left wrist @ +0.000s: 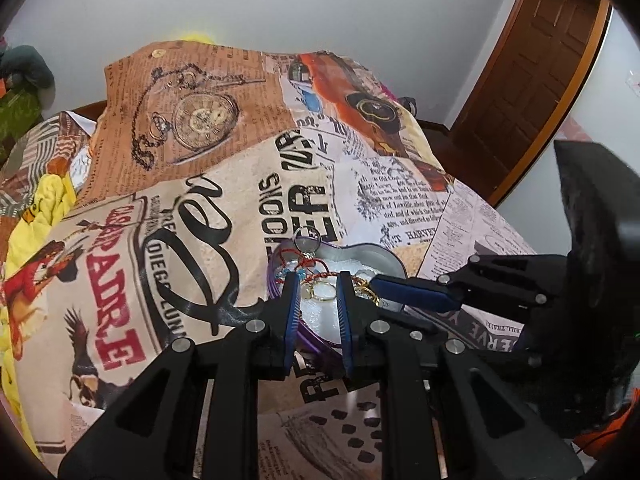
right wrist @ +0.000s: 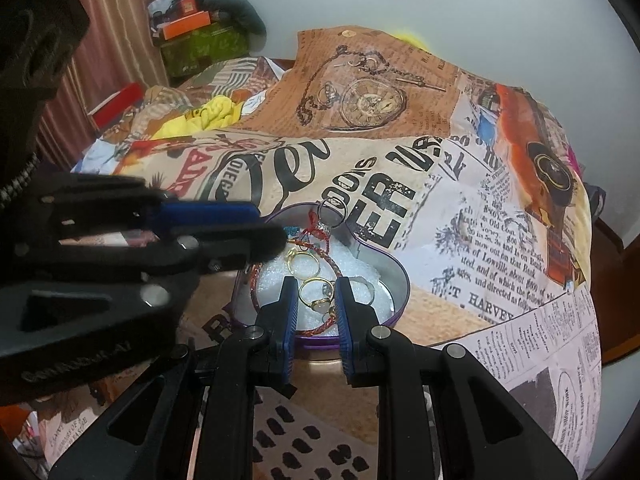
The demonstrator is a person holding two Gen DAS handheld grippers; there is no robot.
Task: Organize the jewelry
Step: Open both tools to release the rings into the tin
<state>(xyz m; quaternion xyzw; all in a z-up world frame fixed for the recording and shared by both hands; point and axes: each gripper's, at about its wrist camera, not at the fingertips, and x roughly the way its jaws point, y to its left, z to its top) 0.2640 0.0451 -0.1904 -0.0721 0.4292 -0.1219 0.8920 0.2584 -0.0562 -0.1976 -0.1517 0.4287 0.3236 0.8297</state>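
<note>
A heart-shaped tin with a purple rim (left wrist: pixel 380 250) (right wrist: pixel 394 276) lies on the printed bedspread. It has white padding inside and holds gold rings (left wrist: pixel 322 291) (right wrist: pixel 316 294), a red braided cord (right wrist: pixel 330 258) and a silver ring at its far edge (left wrist: pixel 306 236) (right wrist: pixel 332 210). My left gripper (left wrist: pixel 318 282) hovers open over the tin's near side, with rings seen between its fingers. My right gripper (right wrist: pixel 316 288) is open over the tin as well. Each gripper shows in the other's view, the right one (left wrist: pixel 404 290) and the left one (right wrist: pixel 256 232). Neither holds anything.
The bedspread (left wrist: pixel 200 216) with newspaper and pocket-watch print covers the bed. Yellow cloth (left wrist: pixel 48 196) lies at the left. A wooden door (left wrist: pixel 532 76) stands at the right. Boxes and clutter (right wrist: pixel 200 40) sit beyond the bed by a curtain.
</note>
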